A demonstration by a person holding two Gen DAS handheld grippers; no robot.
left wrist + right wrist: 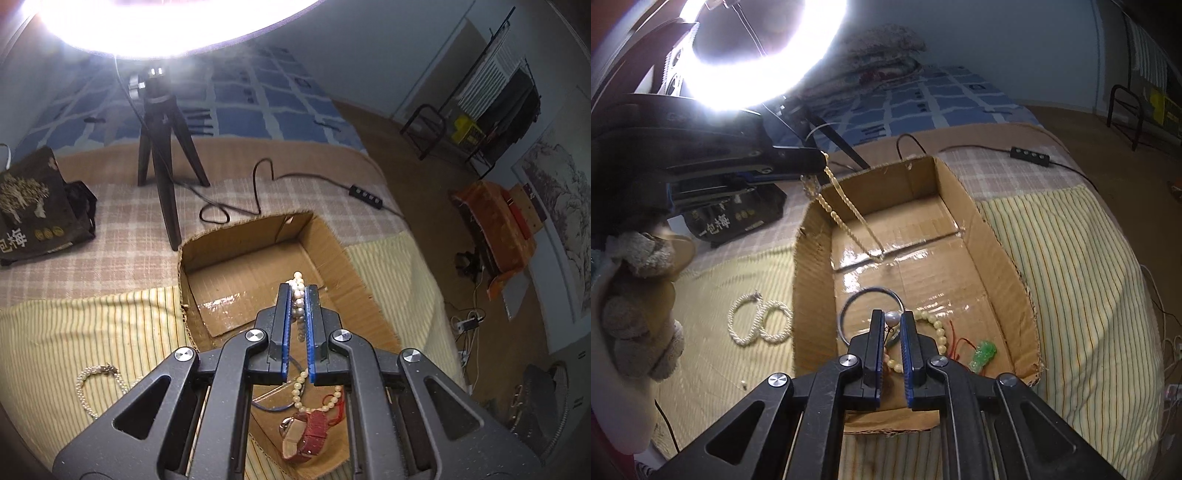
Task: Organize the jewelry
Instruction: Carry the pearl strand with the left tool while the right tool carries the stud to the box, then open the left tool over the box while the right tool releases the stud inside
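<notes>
Left gripper point(298, 291) clamped on pearl necklace point(298, 310); strand hanging along 6 o'clock into cardboard box point(236, 236), above red watch point(306, 435). Right gripper point(891, 325) pinched on small pearl pendant point(891, 318), also over box. Only right view shows necklace's full drop point(846, 221); loose pearl bracelets point(761, 321) at 9 o'clock.

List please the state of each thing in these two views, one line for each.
Left gripper: shut on the pearl necklace, which hangs above the box.
Right gripper: shut on a pearl earring.
Cardboard box: open, on the bed.
Bead bracelet: in the box.
Red watch: in the box.
Pearl bracelet: outside the box, on the striped mat.
Ring lamp: lit.
</notes>
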